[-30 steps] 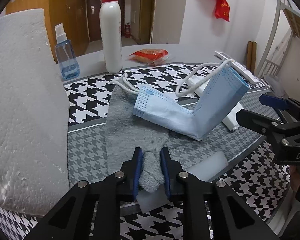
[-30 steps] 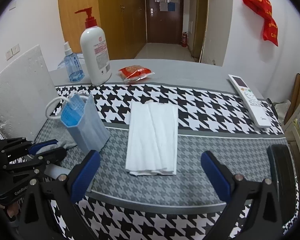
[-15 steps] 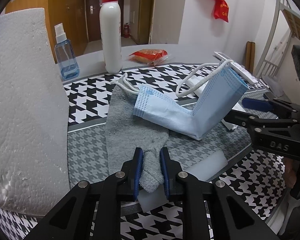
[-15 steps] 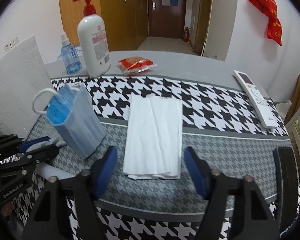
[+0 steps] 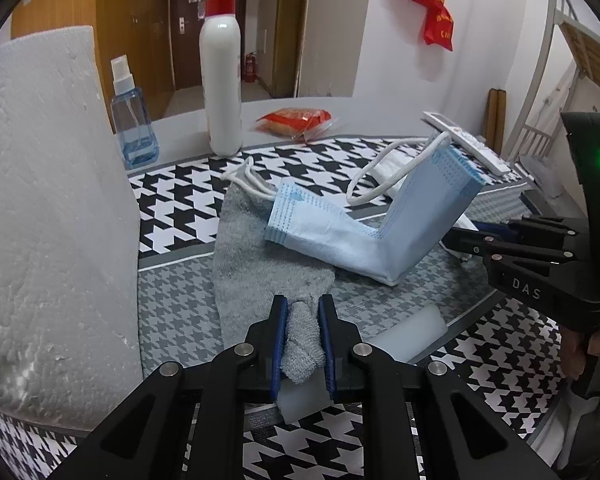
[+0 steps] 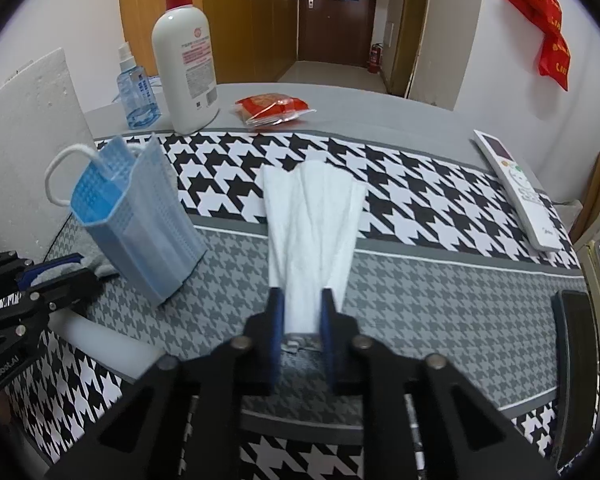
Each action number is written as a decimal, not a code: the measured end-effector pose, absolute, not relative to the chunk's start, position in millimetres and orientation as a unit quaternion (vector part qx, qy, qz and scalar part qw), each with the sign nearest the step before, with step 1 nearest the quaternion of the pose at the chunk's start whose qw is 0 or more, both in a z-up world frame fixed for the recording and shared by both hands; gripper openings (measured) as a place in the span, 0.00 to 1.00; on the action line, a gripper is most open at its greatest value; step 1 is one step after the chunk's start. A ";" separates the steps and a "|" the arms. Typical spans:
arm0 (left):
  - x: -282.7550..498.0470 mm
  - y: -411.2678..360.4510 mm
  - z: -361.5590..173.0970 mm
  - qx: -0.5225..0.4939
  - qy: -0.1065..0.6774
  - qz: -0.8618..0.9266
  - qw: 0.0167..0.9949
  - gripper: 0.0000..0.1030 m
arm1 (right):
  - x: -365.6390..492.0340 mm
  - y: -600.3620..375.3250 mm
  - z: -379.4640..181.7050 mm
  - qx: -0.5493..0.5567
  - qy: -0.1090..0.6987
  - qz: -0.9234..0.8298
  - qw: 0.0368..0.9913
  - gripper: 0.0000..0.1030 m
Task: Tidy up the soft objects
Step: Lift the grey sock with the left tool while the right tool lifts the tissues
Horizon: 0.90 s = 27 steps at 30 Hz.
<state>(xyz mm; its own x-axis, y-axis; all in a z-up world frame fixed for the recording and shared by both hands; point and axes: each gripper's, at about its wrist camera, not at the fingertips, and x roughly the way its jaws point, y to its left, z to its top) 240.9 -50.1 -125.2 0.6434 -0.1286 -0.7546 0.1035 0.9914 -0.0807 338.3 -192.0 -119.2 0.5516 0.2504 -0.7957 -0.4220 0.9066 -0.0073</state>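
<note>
My left gripper [image 5: 303, 334] was clamped on the near end of the gray sock [image 5: 260, 256], the toe bunched between its blue pads at the lower middle of the left wrist view. The rest of the sock lay flat on the houndstooth cloth [image 5: 180, 200], running away toward the center of the frame. A blue face mask [image 5: 364, 232] rested across the sock's far part, bent so that its right half stood up, ear loops showing at both ends. A white foam block [image 5: 48, 220] filled the left of that frame, with a spray bottle [image 5: 132, 120] and a pump bottle [image 5: 220, 80] beyond it in the upper middle.

My right gripper [image 6: 302, 318] was pinched on the near edge of the white tissue [image 6: 312, 220], at the lower middle of the right wrist view; the tissue gathered narrow at the pads and fanned wider toward the center. The mask [image 6: 136, 220] stood just left of it. A red snack packet [image 6: 272, 108] lay on the gray table [image 6: 380, 112] in the upper middle, and a remote control [image 6: 516, 188] lay at the right.
</note>
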 end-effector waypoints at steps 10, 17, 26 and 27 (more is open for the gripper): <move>222.4 -54.2 -102.5 -0.002 0.380 -0.069 0.922 0.15 | 316.2 -212.1 -90.9 -0.072 0.397 0.193 0.894 0.13; 206.9 -57.9 -87.1 0.007 0.357 -0.067 0.932 0.15 | 297.1 -224.9 -69.8 -0.059 0.369 0.189 0.908 0.13; 185.4 -62.1 -70.3 0.019 0.330 -0.068 0.941 0.15 | 270.8 -229.9 -49.7 -0.055 0.341 0.195 0.918 0.13; 182.4 -62.1 -68.4 0.020 0.327 -0.068 0.942 0.15 | 268.4 -229.0 -48.0 -0.055 0.338 0.196 0.919 0.13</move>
<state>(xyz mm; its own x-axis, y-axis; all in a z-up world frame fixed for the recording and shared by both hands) 182.4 -62.1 -68.4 0.7770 -0.1147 -0.6190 0.1413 0.9899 -0.0060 268.4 -229.0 -48.0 0.6940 0.3231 -0.6434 -0.3976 0.9170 0.0316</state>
